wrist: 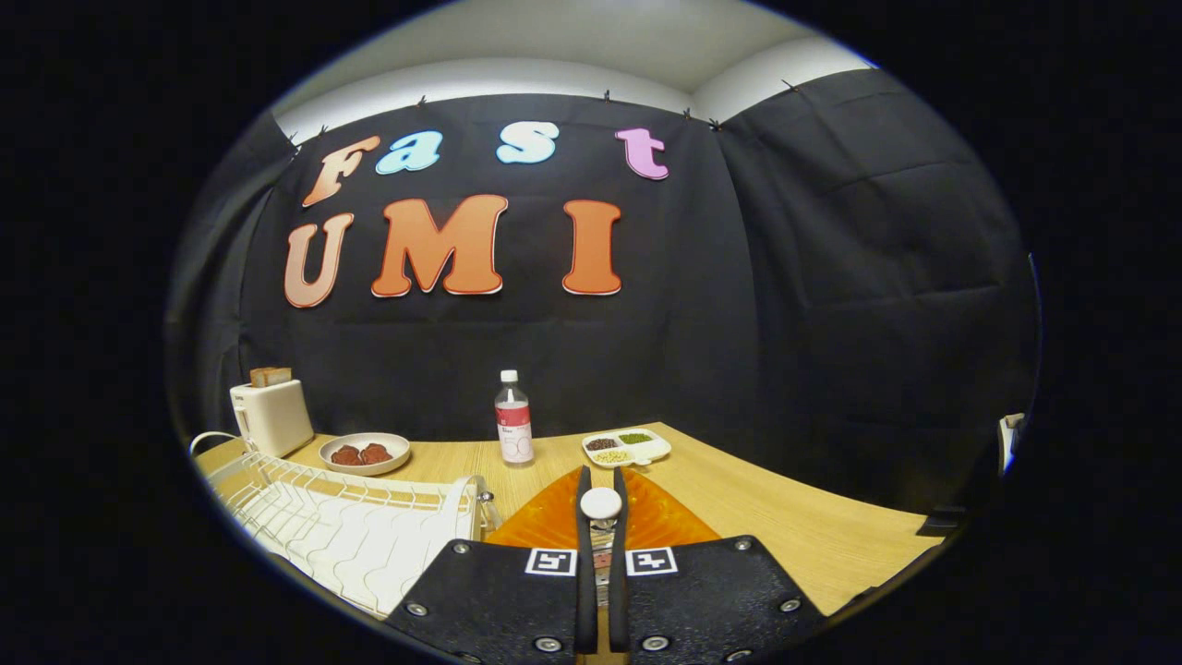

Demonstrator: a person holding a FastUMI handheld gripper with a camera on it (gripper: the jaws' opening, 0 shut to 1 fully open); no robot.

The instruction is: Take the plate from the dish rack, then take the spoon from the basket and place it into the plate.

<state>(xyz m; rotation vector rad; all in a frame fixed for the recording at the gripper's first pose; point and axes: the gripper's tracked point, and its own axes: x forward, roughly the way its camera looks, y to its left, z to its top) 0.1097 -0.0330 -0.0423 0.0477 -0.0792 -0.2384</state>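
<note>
While nearly closed, the tongs (601,485) clench a white spoon (600,503) between both fingers, its round end just above an orange ribbed plastic plate (554,517) lying on the wooden tabletop (785,517) beside a white wire dish rack (351,526).

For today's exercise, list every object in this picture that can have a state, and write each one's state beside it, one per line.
gripper: fingers shut on the spoon
spoon: held between the fingers, above the orange plate
orange plate: lying flat on the table, out of the rack
dish rack: no plate in it
bottle: upright, capped
toaster: bread sticking up from its slot
bowl: holding two brown pieces
divided tray: compartments filled
</note>
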